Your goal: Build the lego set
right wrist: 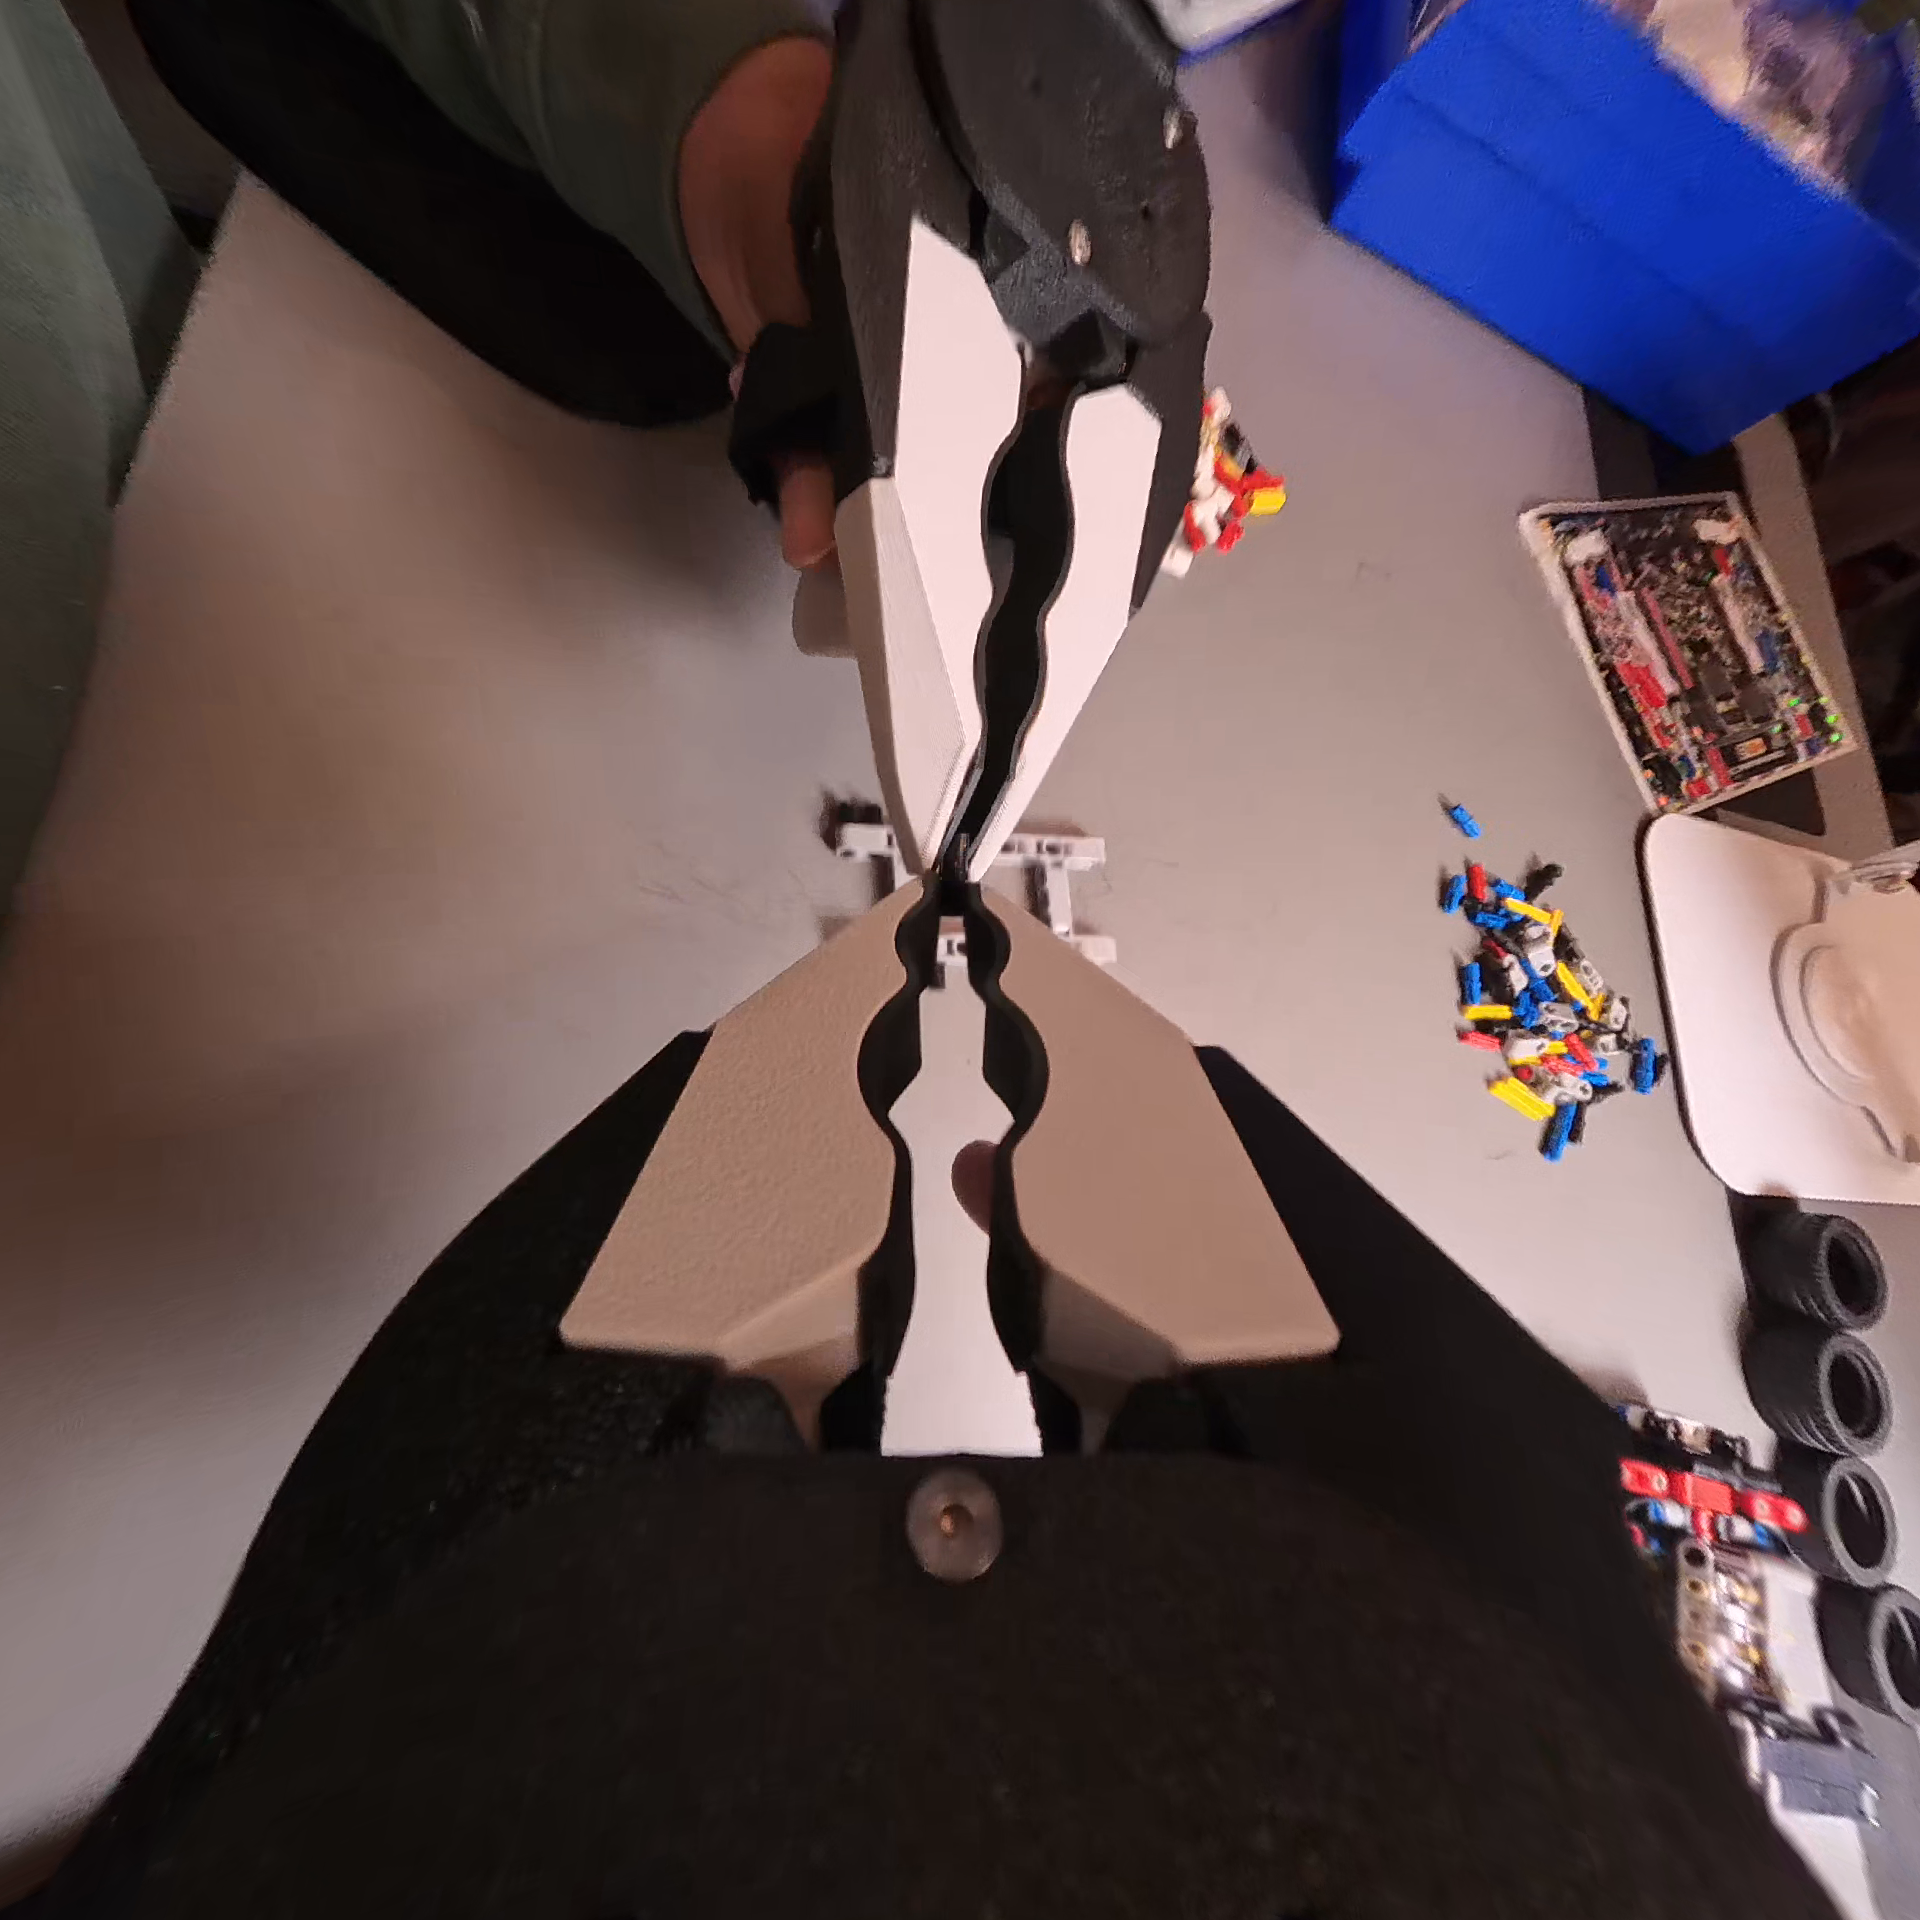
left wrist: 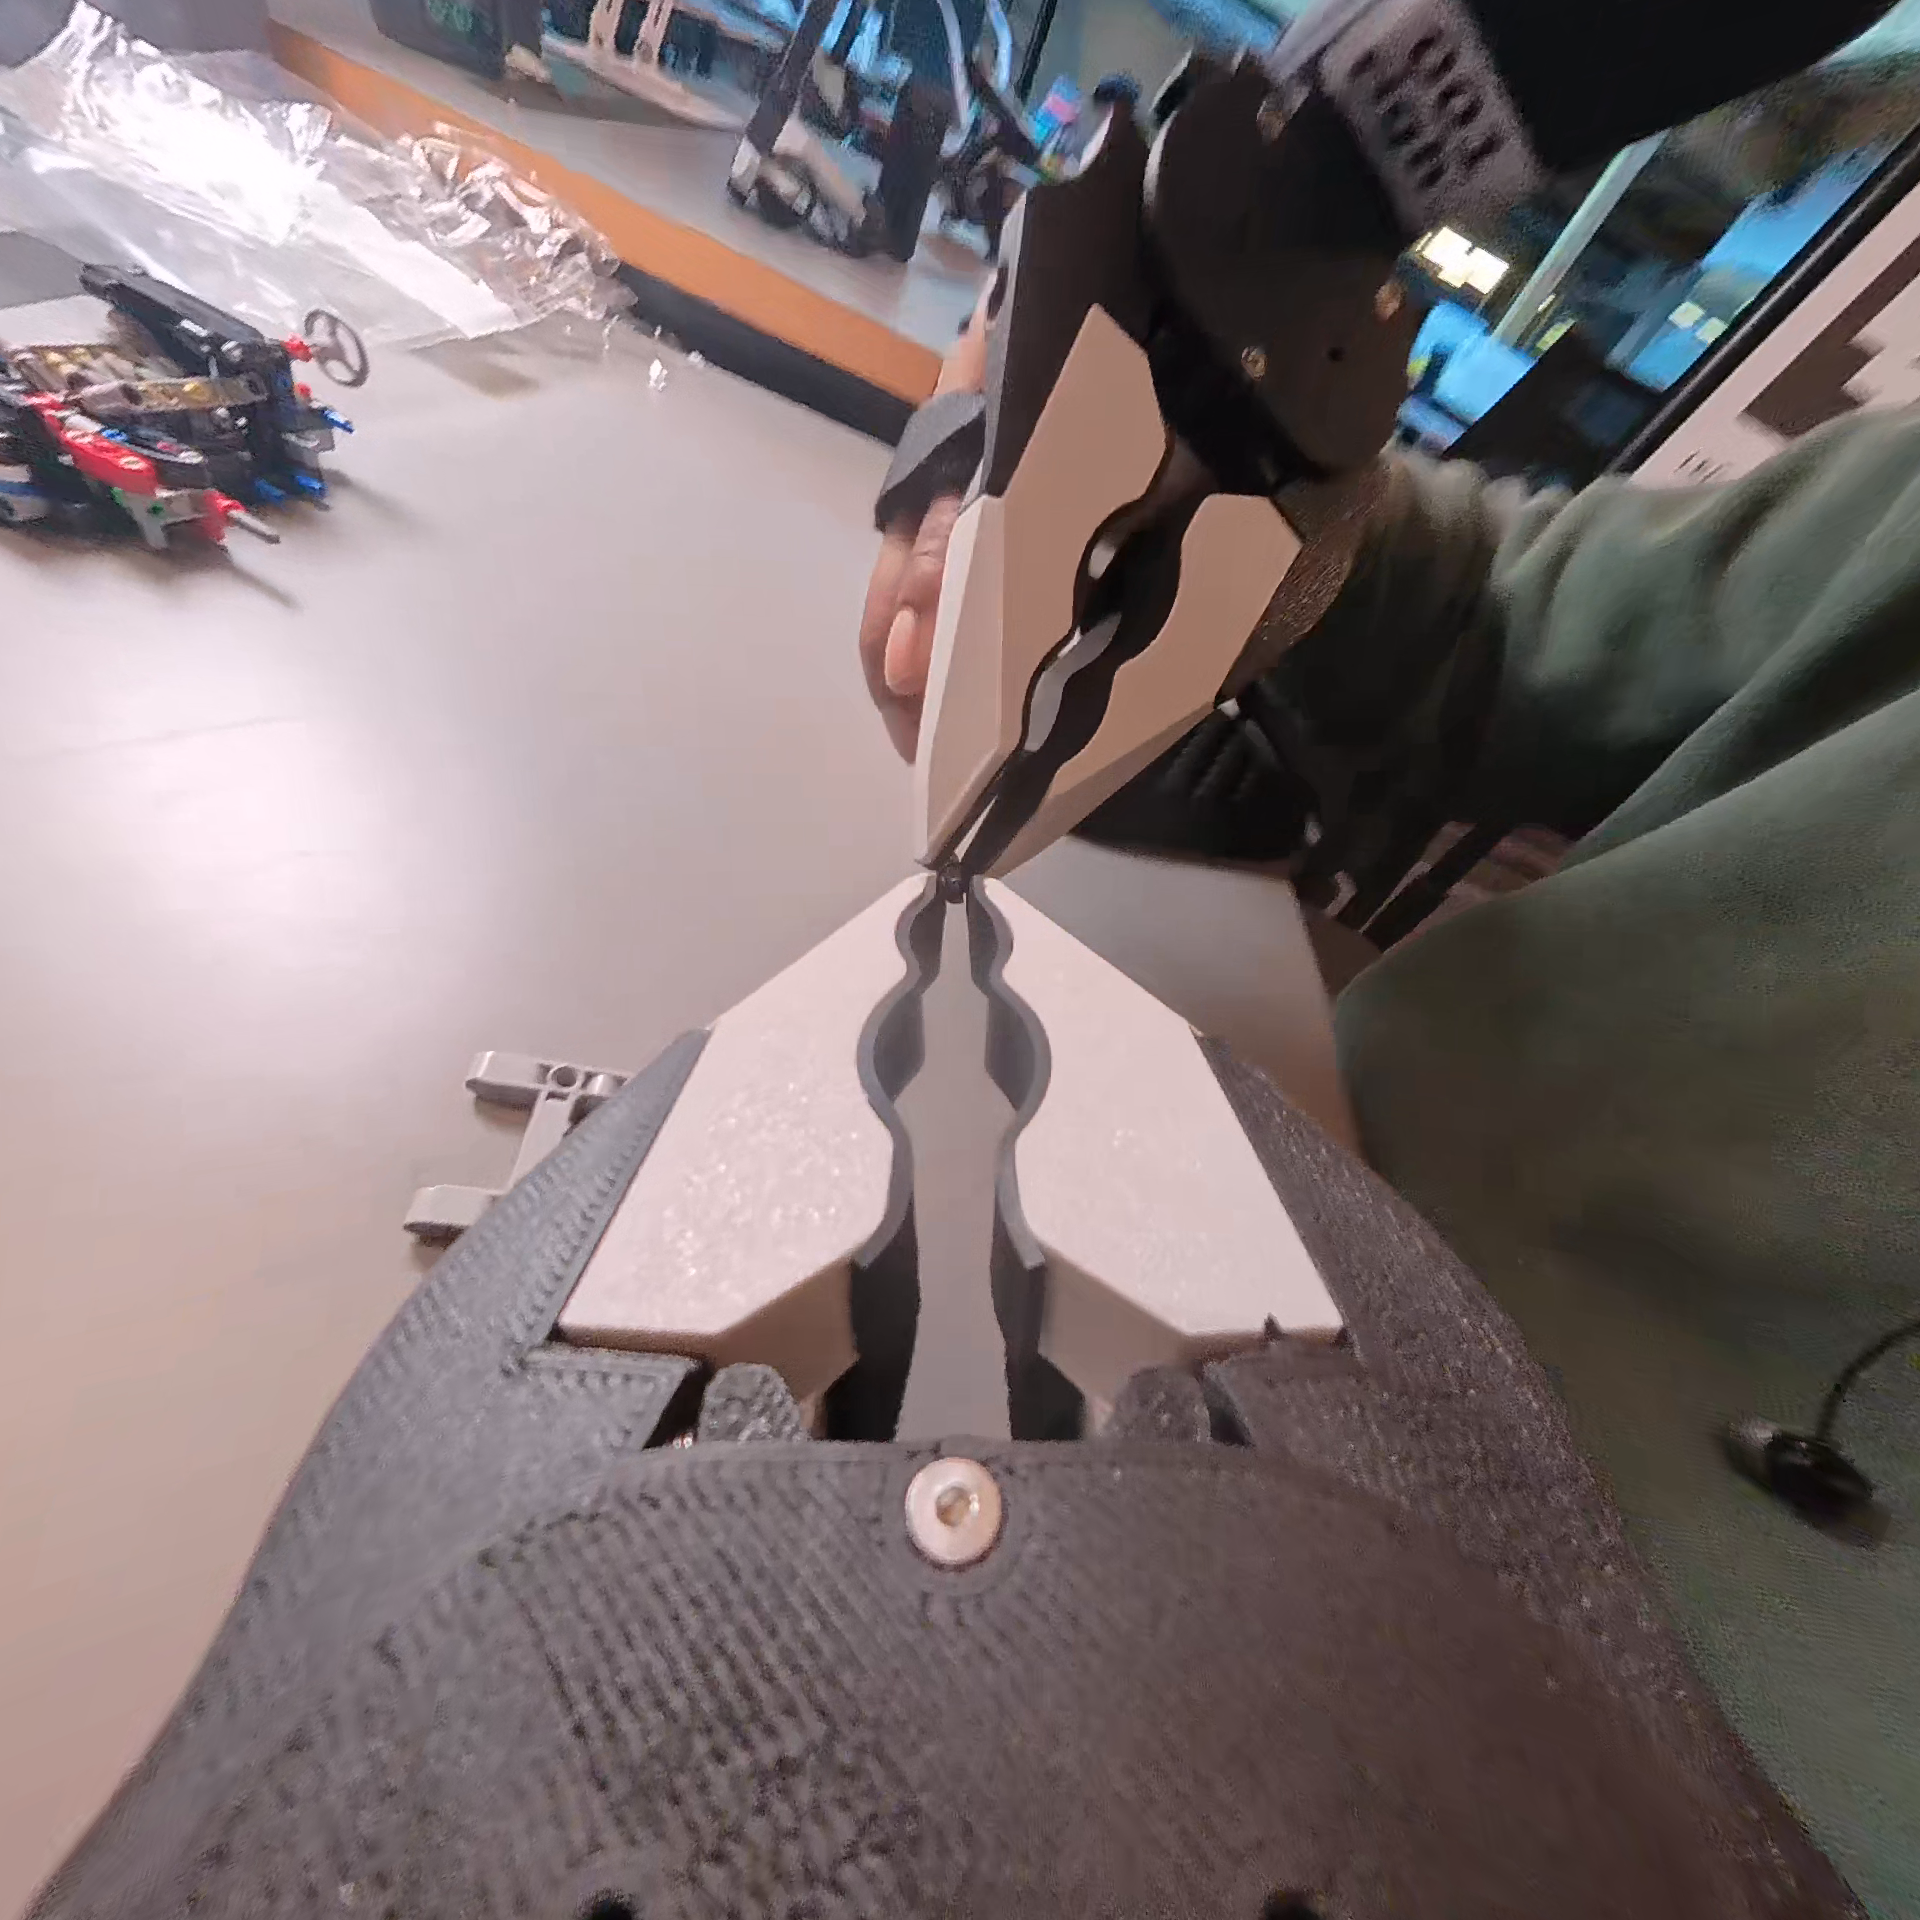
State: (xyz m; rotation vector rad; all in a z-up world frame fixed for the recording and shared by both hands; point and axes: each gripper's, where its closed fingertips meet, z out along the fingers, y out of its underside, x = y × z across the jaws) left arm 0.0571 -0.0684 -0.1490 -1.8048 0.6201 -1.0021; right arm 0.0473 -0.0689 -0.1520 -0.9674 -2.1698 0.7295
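- Left gripper (left wrist: 948,891) and right gripper (left wrist: 954,860) met tip to tip above the table (left wrist: 520,727); both sets of fingers were together on one tiny black pin (left wrist: 950,879).
- Pin sat between the two tips; its long axis could not be told at this size.
- Grey frame piece (right wrist: 1049,862) lay on the table directly below the tips, both grippers about equally near.
- Loose parts pile (right wrist: 1538,1013) lay well off to the side.
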